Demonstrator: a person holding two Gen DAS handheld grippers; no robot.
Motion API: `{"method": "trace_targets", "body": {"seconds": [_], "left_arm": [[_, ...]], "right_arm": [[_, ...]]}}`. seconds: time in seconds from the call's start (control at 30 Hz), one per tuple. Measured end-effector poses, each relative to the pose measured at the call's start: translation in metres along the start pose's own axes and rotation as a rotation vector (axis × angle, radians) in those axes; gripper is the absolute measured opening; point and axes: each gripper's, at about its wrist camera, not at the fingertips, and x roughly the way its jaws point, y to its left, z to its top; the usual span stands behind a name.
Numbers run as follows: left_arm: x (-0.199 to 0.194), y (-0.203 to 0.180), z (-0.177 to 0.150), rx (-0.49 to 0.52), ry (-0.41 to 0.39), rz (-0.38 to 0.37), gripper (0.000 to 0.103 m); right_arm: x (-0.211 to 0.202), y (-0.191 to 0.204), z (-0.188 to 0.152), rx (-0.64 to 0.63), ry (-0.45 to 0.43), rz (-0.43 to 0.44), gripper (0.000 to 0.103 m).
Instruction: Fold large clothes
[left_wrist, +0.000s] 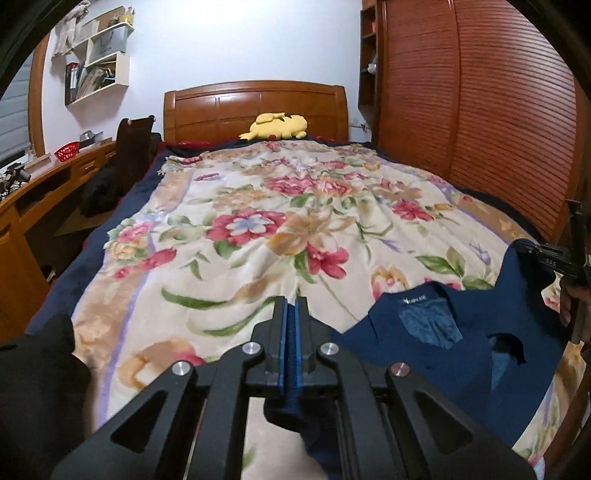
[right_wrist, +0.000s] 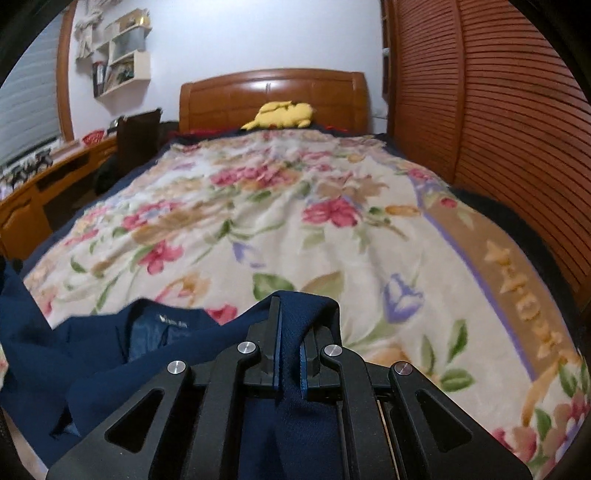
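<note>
While both grippers (left_wrist: 291, 306) (right_wrist: 291, 314) clamp navy shirt (left_wrist: 443, 332), floral blanket (left_wrist: 258, 221) beneath, no containers nearby

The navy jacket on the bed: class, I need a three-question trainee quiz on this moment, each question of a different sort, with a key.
1. True or false: both grippers are shut on the navy jacket.
2. What lies against the headboard? A) yellow plush toy B) a lamp C) a stack of books
3. Fill in: the jacket lies on a ____-patterned blanket.

Key: 1 true: left gripper and right gripper both pinch navy cloth. 2 A. 3 floral.
</note>
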Motion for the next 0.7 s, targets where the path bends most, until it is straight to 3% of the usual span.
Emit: {"method": "trace_targets", "body": {"seconds": [0.27,0.33,0.47,0.7], "left_arm": [[-0.001,-0.01,-0.03,-0.004,0.051,-0.068,0.005],[-0.007,-0.015,-0.035,0.011,0.048,-0.07,0.007],[-0.023,-0.022,-0.042,0.026,0.043,-0.086,0.018],[-0.051,-0.047,-0.061,0.088,0.042,-0.125,0.035]], "right_arm": [[0.002,0.006,-0.011,-0.038,0.036,0.011,0.009],[-0.002,0.007,-0.013,-0.045,0.034,0.018,0.016],[-0.012,0.011,-0.015,-0.039,0.053,0.056,0.034],[-0.033,0.039,-0.03,-0.104,0.072,0.065,0.04]]}}
